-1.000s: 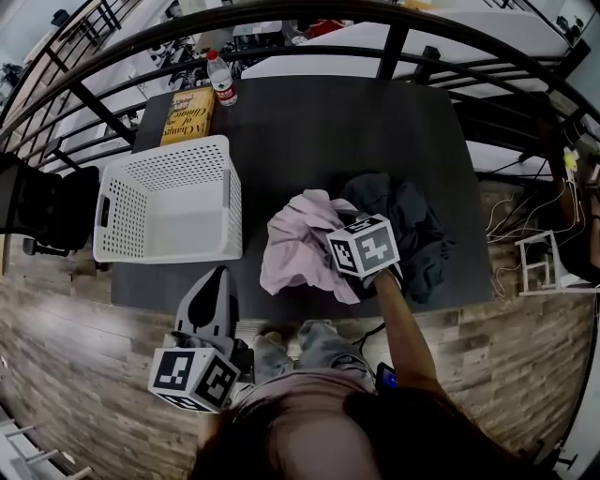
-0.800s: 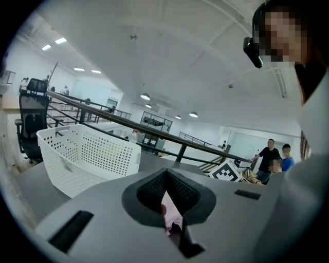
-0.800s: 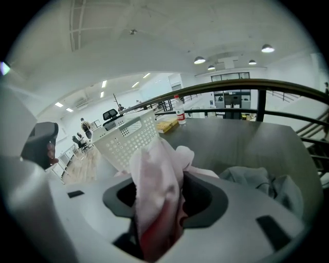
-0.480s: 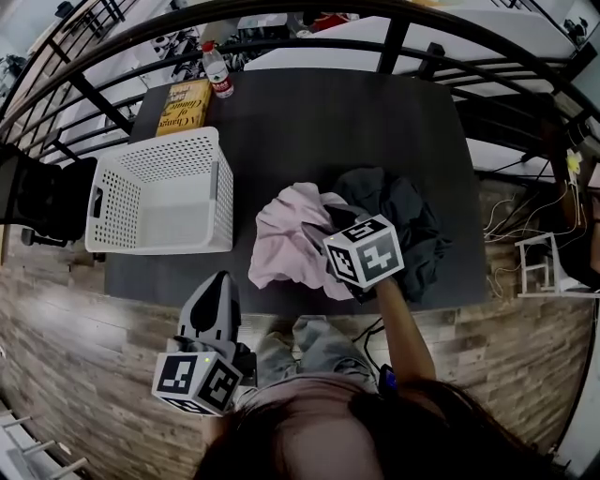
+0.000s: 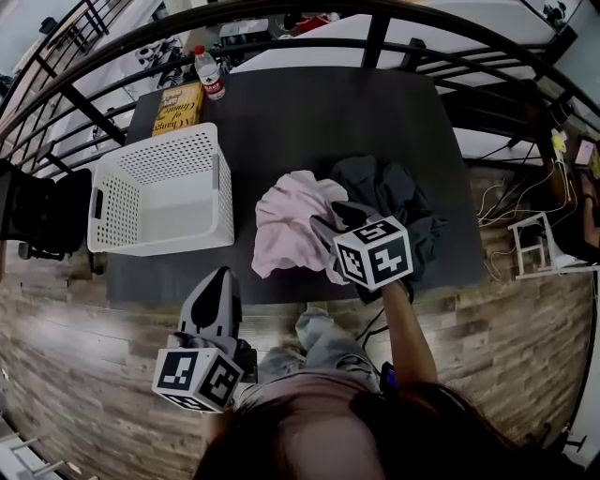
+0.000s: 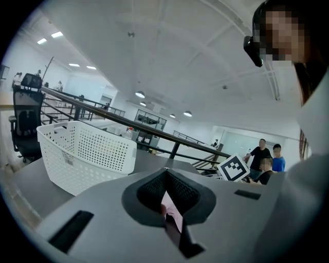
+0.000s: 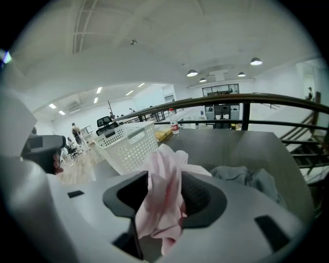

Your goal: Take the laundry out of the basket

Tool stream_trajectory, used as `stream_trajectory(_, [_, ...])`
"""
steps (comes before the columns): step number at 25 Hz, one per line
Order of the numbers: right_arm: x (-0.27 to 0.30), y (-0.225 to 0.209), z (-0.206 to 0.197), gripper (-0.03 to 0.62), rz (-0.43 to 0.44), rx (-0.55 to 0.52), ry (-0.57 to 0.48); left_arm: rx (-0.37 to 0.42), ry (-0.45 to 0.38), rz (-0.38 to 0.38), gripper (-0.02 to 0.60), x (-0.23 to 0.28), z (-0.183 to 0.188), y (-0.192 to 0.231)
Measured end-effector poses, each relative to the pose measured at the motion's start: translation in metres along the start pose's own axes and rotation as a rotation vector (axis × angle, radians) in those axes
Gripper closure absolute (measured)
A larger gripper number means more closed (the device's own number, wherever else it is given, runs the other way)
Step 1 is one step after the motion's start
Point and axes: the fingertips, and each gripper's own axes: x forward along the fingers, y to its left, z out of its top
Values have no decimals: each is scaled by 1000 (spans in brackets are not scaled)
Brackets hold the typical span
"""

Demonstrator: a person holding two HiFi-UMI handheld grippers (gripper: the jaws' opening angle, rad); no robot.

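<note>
The white perforated basket (image 5: 164, 187) stands empty on the left of the dark table (image 5: 309, 112). A pink garment (image 5: 295, 225) lies crumpled right of it, against a dark grey garment (image 5: 398, 211). My right gripper (image 5: 333, 223) is over their meeting point, shut on a bunched fold of the pink garment (image 7: 164, 200). In the right gripper view the basket (image 7: 131, 144) is ahead to the left and the grey garment (image 7: 247, 180) to the right. My left gripper (image 5: 217, 279) hangs off the table's near edge, shut and holding nothing (image 6: 165, 177), with the basket (image 6: 87, 154) ahead to its left.
A yellow book (image 5: 178, 108) and a plastic bottle (image 5: 208, 73) sit at the table's far left corner. A black railing (image 5: 281, 14) curves behind the table. A black office chair (image 5: 47, 211) stands left of the basket. Wood floor surrounds the table.
My right gripper has lifted slightly and drawn back with the pink garment, whose folds have shifted. The left gripper has stayed almost in place below the table edge.
</note>
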Motion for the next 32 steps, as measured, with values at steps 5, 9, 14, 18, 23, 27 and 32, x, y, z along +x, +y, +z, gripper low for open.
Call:
stream_trajectory(5, [-22, 19, -14, 385, -48, 16, -17, 2, -9, -38, 583, -26, -3, 2])
stream_trajectory(9, [-42, 37, -24, 385, -77, 27, -37, 11, -27, -76, 583, -49, -4, 1])
stream_trajectory(14, [-67, 54, -32, 385, -113, 29, -60, 14, -34, -113, 583, -69, -7, -3])
stream_trajectory(18, [-86, 64, -44, 387, -140, 38, -72, 18, -43, -147, 583, -87, -14, -10])
stream_trajectory(23, [-108, 80, -59, 390, -174, 31, -87, 23, -33, -172, 583, -109, -26, -17])
stream_trajectory(27, [-123, 91, -72, 413, -200, 34, -88, 26, -39, -193, 583, -126, -31, -23])
stream_trajectory(32, [-137, 105, -89, 430, -217, 43, -86, 24, -54, -214, 583, -148, -40, -28])
